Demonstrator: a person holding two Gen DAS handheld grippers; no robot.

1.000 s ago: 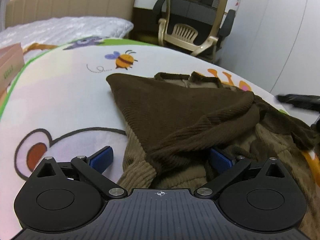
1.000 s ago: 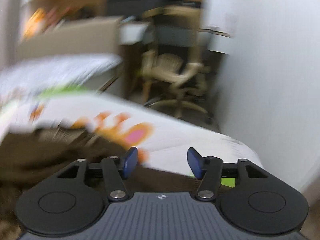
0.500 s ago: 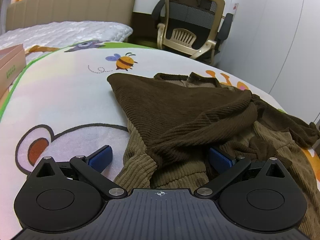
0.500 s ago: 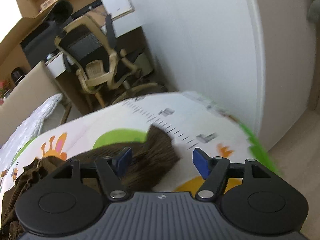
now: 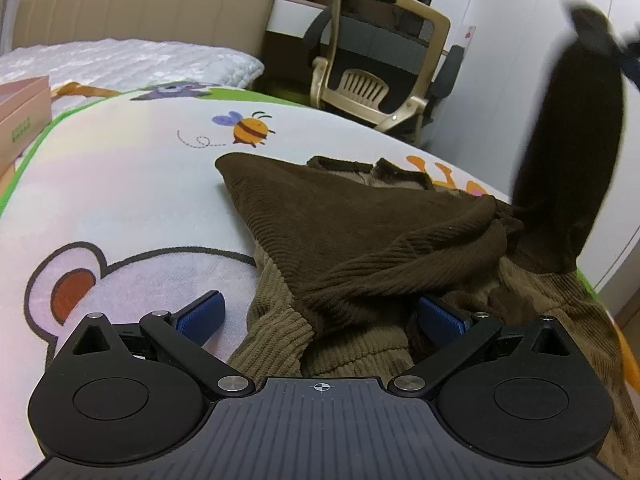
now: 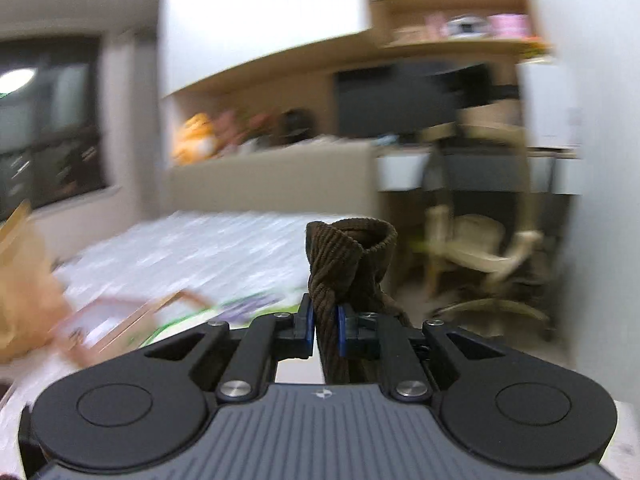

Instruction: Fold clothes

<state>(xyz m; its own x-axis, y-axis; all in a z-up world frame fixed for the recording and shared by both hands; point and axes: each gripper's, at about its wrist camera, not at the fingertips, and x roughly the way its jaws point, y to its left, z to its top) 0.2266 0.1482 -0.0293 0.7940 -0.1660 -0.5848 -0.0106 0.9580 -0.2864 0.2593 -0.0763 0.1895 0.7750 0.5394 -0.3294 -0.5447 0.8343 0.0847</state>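
A brown ribbed sweater (image 5: 360, 232) lies crumpled on a cartoon-print play mat (image 5: 120, 200). My left gripper (image 5: 320, 316) is open and low over the mat, its blue pads either side of the sweater's near cuff and hem. One sleeve (image 5: 568, 160) hangs lifted high at the right. My right gripper (image 6: 325, 332) is shut on that sleeve's cuff (image 6: 348, 256), which bunches up above the pads. The right wrist view is motion-blurred.
A pink box (image 5: 20, 120) sits at the mat's left edge. A bed with a white quilt (image 5: 120, 60) and beige headboard lies behind. A gold-framed office chair (image 5: 380, 80) stands beyond the mat, beside a white wall at right.
My right gripper closed on the sweater's sleeve cuff and swung it up high above the mat. My left gripper stayed open at the near hem.
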